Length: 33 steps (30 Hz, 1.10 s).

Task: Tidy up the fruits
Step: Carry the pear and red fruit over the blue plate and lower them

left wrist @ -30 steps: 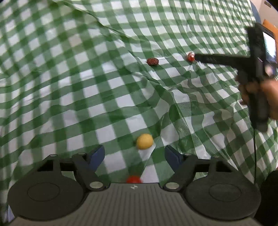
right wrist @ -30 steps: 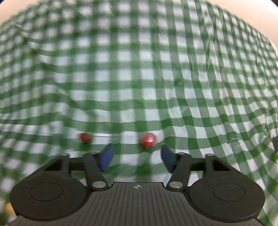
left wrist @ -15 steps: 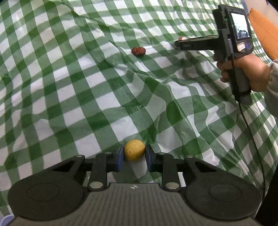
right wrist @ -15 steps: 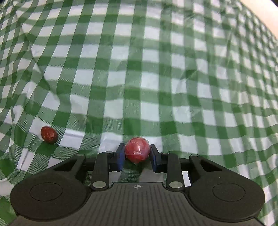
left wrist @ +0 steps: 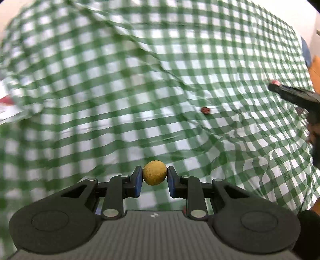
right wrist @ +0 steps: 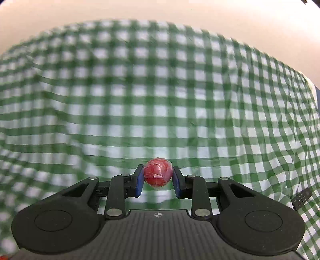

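Observation:
My left gripper [left wrist: 155,179] is shut on a small round yellow fruit [left wrist: 154,173], held above the green-and-white checked cloth [left wrist: 120,100]. My right gripper [right wrist: 158,180] is shut on a round red fruit in clear wrap [right wrist: 158,172], also lifted off the cloth [right wrist: 160,100]. In the left wrist view the right gripper [left wrist: 275,85] shows at the right edge with the red fruit [left wrist: 274,82] at its tip. A dark red fruit [left wrist: 205,110] lies on the cloth right of centre.
The cloth is creased, with a long raised fold [left wrist: 170,70] running across it. A red-and-white object [left wrist: 7,104] shows blurred at the left edge. A small black remote-like thing [right wrist: 302,198] lies on the cloth at the right. A pale wall [right wrist: 160,10] stands behind the table.
Both grippers closed on their fruits, the left on the yellow one and the right on the red one, then lifted them off the cloth. The views have pulled back and blurred.

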Each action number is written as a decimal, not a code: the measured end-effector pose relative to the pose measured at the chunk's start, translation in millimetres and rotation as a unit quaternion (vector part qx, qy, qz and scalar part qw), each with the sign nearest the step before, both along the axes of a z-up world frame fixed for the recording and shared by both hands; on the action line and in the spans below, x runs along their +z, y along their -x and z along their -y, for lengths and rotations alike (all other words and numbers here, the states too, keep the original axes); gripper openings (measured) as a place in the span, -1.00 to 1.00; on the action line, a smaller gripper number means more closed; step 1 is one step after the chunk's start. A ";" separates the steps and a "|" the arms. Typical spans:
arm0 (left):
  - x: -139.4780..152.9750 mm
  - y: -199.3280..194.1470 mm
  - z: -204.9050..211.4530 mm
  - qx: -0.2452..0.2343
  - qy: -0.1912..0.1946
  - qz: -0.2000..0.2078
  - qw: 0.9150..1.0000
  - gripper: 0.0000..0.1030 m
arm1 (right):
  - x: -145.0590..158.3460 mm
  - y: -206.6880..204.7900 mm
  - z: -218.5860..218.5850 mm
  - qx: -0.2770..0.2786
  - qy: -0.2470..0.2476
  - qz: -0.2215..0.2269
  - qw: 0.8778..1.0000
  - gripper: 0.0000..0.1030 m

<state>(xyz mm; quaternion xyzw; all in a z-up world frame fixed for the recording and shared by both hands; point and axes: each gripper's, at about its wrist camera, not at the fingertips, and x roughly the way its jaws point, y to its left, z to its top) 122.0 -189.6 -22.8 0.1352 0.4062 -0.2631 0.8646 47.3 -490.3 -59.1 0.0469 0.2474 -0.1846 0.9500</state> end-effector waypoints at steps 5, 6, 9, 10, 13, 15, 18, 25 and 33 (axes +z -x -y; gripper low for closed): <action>26.1 44.7 -58.2 0.038 -0.001 0.001 0.999 -0.44 | 32.5 61.7 -80.2 0.063 -0.041 0.008 0.997 -0.40; 28.6 53.1 -68.7 0.044 0.000 -0.003 0.999 -0.44 | 36.6 69.6 -93.4 0.071 -0.049 0.008 0.996 -0.40; 32.9 80.9 -99.9 0.062 0.001 -0.013 0.998 -0.44 | 52.1 93.6 -141.5 0.099 -0.093 0.005 0.991 -0.40; 33.0 89.6 -108.7 0.066 -0.001 -0.014 0.998 -0.44 | 57.2 99.3 -159.9 0.111 -0.102 0.001 0.989 -0.40; 31.6 112.7 -131.2 0.079 -0.003 -0.020 0.997 -0.44 | 68.7 117.6 -203.5 0.135 -0.126 -0.002 0.983 -0.40; 30.6 126.3 -144.2 0.086 0.003 -0.024 0.996 -0.44 | 73.2 126.2 -227.2 0.148 -0.145 -0.008 0.978 -0.40; 29.8 143.8 -161.2 0.090 0.014 -0.026 0.996 -0.44 | 73.5 141.3 -262.4 0.179 -0.146 -0.031 0.972 -0.40; 33.2 166.2 -184.2 0.095 0.037 -0.012 0.995 -0.44 | 81.2 160.2 -324.2 0.248 -0.103 -0.049 0.962 -0.40; 37.9 167.0 -201.3 0.109 0.051 -0.005 0.993 -0.44 | 89.3 167.5 -330.6 0.247 -0.097 -0.053 0.963 -0.40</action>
